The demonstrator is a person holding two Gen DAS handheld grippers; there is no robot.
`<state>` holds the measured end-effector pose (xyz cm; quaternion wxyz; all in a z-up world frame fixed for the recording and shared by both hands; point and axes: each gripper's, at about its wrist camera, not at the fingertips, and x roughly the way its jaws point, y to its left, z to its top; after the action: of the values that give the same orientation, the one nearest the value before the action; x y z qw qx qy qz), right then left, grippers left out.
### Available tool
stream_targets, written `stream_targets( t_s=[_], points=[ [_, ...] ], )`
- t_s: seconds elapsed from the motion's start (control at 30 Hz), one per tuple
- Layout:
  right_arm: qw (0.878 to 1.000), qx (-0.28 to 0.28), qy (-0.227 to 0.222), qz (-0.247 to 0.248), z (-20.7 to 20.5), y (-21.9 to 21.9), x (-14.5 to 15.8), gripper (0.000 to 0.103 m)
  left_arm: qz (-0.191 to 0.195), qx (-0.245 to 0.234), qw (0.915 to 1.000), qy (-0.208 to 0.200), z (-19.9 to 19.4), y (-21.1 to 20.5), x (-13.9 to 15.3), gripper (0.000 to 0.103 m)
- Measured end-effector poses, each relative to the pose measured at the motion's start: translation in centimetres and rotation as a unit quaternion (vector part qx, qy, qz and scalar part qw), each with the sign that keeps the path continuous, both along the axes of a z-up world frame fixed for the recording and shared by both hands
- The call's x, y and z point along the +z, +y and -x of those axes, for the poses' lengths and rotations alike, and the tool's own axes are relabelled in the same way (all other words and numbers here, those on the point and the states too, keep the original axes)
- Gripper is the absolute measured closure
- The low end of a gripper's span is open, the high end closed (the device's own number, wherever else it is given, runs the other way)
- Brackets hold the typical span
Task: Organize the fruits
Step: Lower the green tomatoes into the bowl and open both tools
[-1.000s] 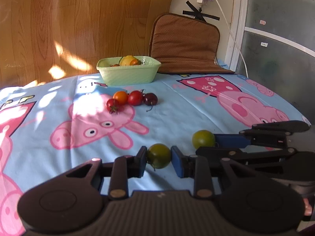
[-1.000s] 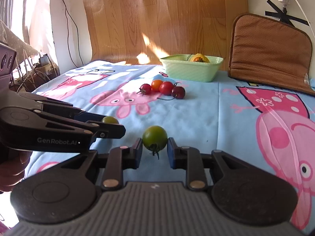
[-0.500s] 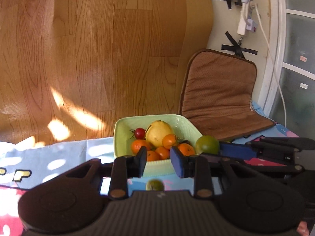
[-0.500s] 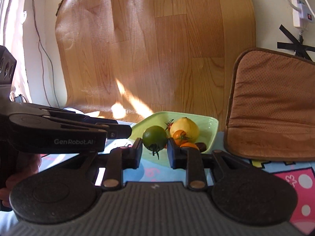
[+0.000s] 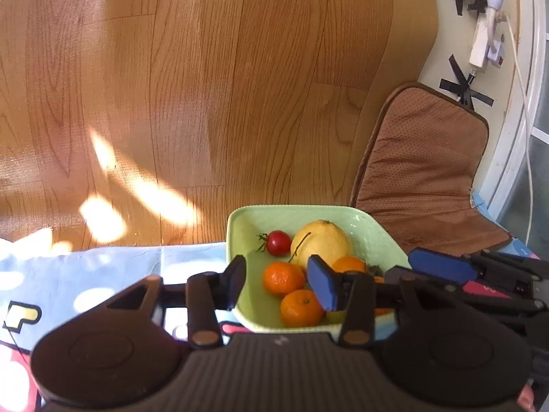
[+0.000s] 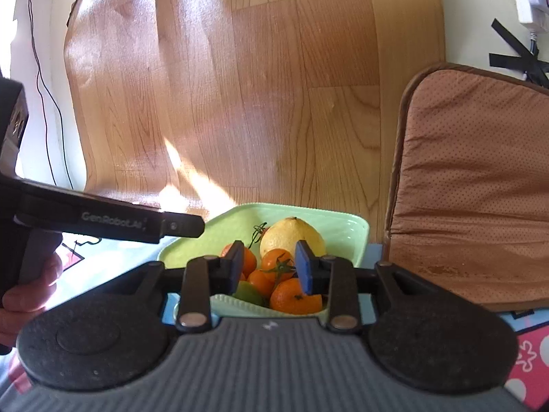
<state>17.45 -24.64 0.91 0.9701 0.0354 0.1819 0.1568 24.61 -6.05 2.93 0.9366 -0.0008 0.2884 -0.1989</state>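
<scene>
A light green bowl holds a yellow lemon, several orange tangerines, a red tomato and green tomatoes. My left gripper is open and empty above the bowl's near edge. My right gripper is open and empty above the bowl. The right gripper's fingers show at the right of the left wrist view; the left gripper's fingers show at the left of the right wrist view.
The bowl stands on a blue cartoon-print tablecloth at the back edge, against a wood-pattern wall sheet. A brown cushion leans on the wall to the right. A cable and taped plug hang on the wall.
Both grippers carried green tomatoes from the table to the bowl, then opened. The tomatoes now lie in the bowl and both grippers are empty.
</scene>
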Motion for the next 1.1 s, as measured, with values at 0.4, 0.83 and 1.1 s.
stream_targets(
  t_s=[0.4, 0.83, 1.1],
  points=[
    [0.998, -0.025, 0.009, -0.055, 2.6, -2.4, -1.3, 0.059, -0.105, 0.006, 0.9937, 0.040, 2.5, -2.8, -5.2, 0.058],
    [0.998, -0.007, 0.005, -0.067, 3.0, -2.7, -1.4, 0.059, -0.052, 0.007, 0.9986, -0.004, 2.9, -1.8, -0.2, 0.075],
    [0.998, 0.002, 0.002, -0.064, 3.0, -2.8, -1.4, 0.059, -0.082, 0.031, 0.9960, 0.019, -1.8, -3.9, -1.7, 0.069]
  ],
)
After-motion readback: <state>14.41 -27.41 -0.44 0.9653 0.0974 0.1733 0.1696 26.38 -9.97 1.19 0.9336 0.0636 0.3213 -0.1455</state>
